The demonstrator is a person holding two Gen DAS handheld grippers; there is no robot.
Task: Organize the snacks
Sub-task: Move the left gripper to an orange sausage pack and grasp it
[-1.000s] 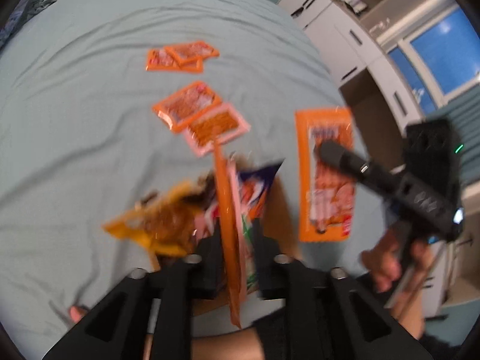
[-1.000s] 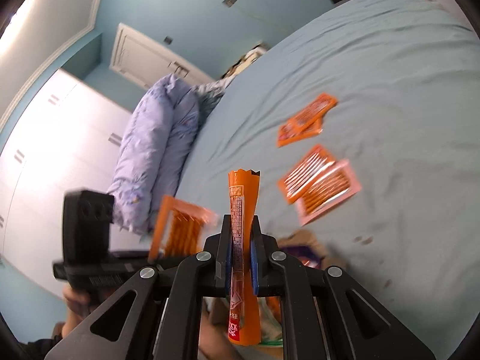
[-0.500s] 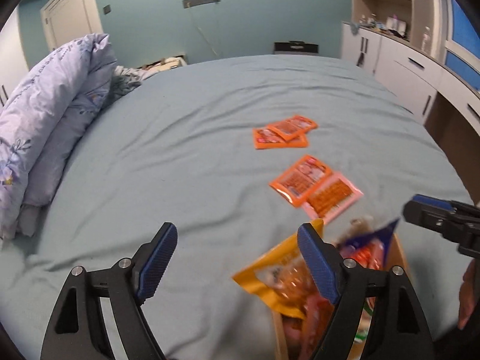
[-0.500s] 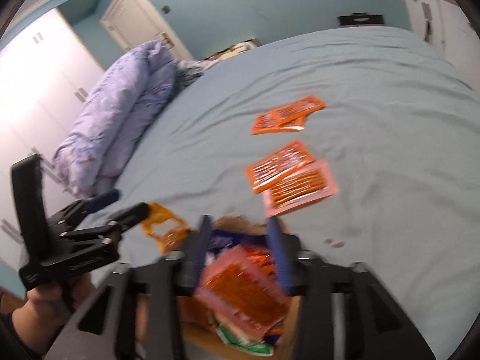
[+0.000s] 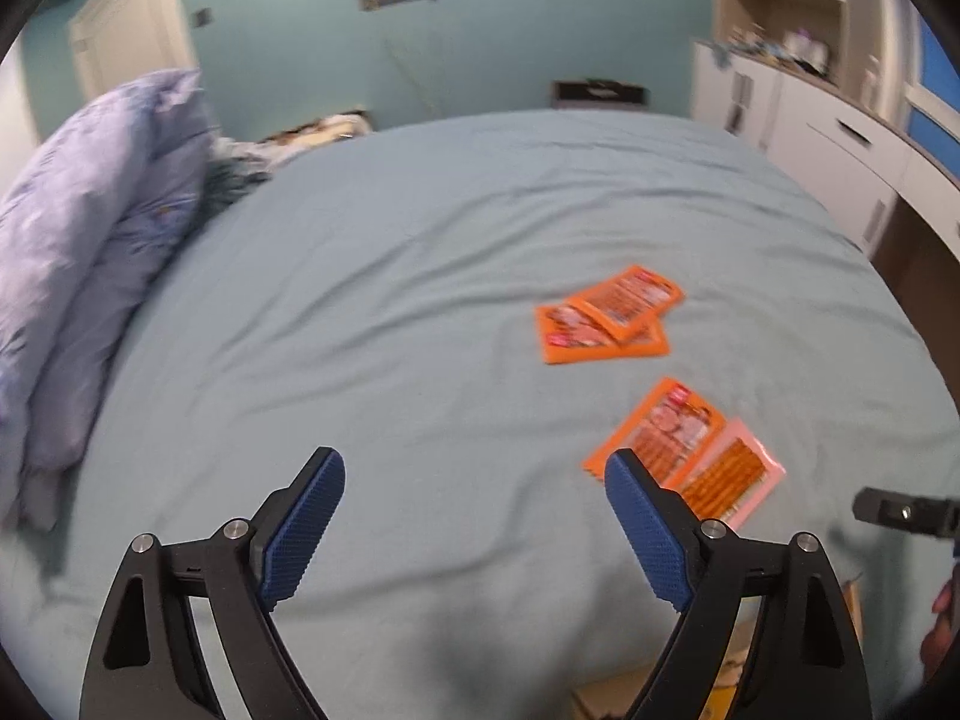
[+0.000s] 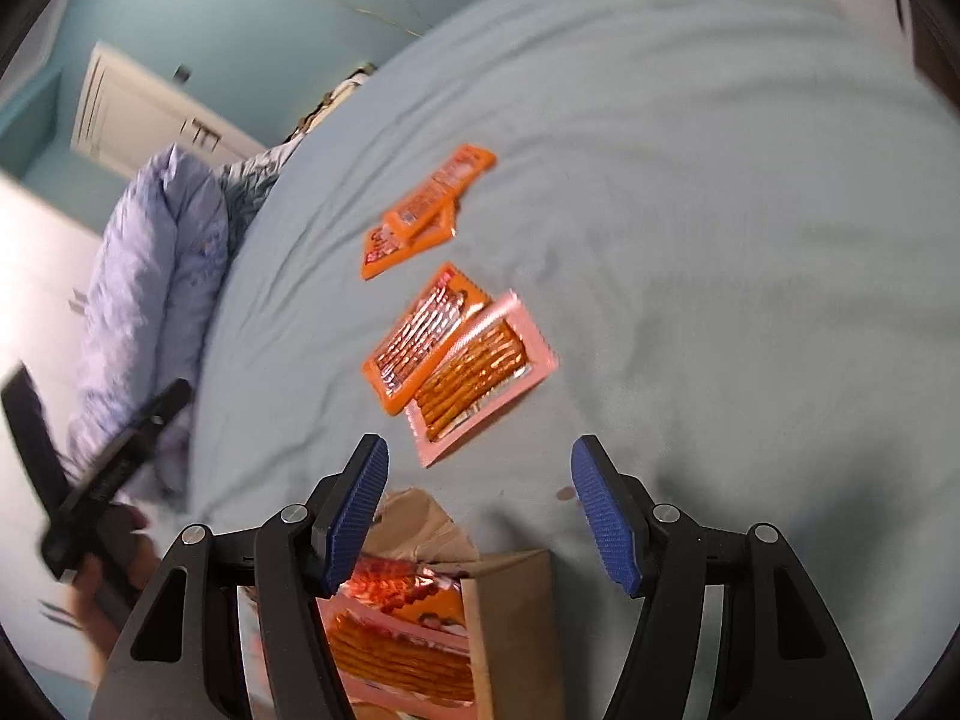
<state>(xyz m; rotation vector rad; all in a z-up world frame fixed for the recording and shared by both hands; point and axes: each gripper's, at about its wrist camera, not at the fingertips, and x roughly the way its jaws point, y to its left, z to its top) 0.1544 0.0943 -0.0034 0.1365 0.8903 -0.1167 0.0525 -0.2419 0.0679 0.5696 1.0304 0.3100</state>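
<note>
Several snack packets lie on a light blue bed. A far pair of orange packets (image 5: 606, 315) overlaps; it shows in the right wrist view (image 6: 420, 213) too. Nearer, an orange packet (image 5: 660, 429) overlaps a pink packet (image 5: 729, 474); in the right wrist view they are the orange packet (image 6: 426, 336) and the pink packet (image 6: 480, 375). A cardboard box (image 6: 516, 618) holds pink and orange packets (image 6: 396, 636) under my right gripper (image 6: 480, 516), which is open and empty. My left gripper (image 5: 474, 525) is open and empty above bare sheet, left of the near packets.
A folded lilac duvet (image 5: 78, 252) lies along the bed's left side. White cabinets (image 5: 840, 138) stand at the right. A box corner (image 5: 726, 684) shows at the bottom of the left wrist view. The other gripper (image 6: 102, 468) is at the right wrist view's left edge.
Both grippers let go of their packets over the box and opened. Both then lifted and tilted toward the packets on the bed; the box slid to the bottom of the views.
</note>
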